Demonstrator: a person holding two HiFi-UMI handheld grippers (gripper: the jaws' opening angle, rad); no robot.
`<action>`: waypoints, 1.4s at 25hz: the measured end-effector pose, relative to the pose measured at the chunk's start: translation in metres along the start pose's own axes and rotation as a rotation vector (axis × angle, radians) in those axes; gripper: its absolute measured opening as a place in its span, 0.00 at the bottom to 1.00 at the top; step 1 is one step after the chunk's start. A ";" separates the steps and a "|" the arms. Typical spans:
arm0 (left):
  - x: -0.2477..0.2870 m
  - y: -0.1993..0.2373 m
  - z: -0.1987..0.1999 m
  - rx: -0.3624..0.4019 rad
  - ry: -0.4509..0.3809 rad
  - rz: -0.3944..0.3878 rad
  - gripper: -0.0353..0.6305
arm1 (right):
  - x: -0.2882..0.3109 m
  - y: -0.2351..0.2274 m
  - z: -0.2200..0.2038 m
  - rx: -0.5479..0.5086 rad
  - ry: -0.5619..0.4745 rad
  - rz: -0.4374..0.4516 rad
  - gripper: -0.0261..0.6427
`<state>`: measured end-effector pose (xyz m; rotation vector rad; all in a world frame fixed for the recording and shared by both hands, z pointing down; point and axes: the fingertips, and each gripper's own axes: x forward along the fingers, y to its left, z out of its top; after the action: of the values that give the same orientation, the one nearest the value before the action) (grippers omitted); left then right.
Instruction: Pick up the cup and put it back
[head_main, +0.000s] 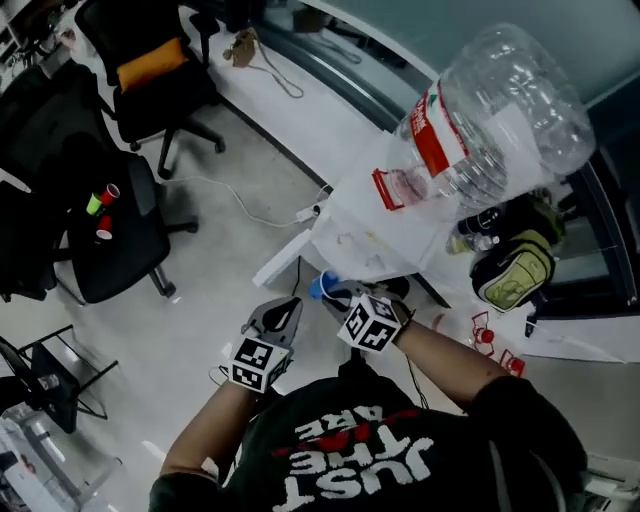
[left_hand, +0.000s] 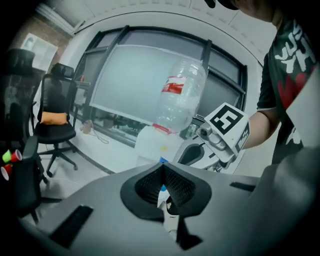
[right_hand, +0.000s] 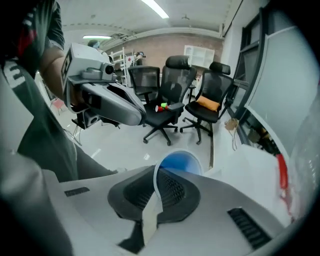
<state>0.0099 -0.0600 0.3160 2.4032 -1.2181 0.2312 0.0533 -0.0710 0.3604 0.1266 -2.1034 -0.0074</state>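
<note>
A paper cup (right_hand: 178, 164), white outside and blue inside, is pinched by its rim and wall between the pads of my right gripper (right_hand: 155, 189), which is shut on it. In the head view the cup (head_main: 322, 287) shows as a blue spot just ahead of the right gripper (head_main: 338, 297), close to the foot of the white water dispenser (head_main: 368, 232). My left gripper (head_main: 284, 310) hovers beside it on the left with its jaws together and nothing held. In the left gripper view the closed pads (left_hand: 175, 186) point toward the right gripper (left_hand: 197, 152).
A large clear water bottle (head_main: 492, 118) stands inverted on the dispenser. Black office chairs (head_main: 110, 235) stand on the floor to the left, one bearing red and green cups (head_main: 103, 200). A cable (head_main: 240, 205) runs across the floor. A bag (head_main: 512, 268) lies at the right.
</note>
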 end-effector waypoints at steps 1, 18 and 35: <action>-0.009 -0.005 0.019 0.012 -0.011 0.003 0.06 | -0.022 0.000 0.013 -0.016 -0.013 0.005 0.09; -0.105 -0.069 0.254 0.173 -0.269 0.018 0.06 | -0.306 0.003 0.171 -0.406 -0.234 -0.061 0.09; -0.117 -0.059 0.295 0.225 -0.322 0.057 0.06 | -0.313 -0.015 0.176 -0.371 -0.317 -0.121 0.09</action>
<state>-0.0267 -0.0769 -0.0047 2.6778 -1.4718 -0.0050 0.0620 -0.0649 0.0012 0.0285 -2.3655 -0.5174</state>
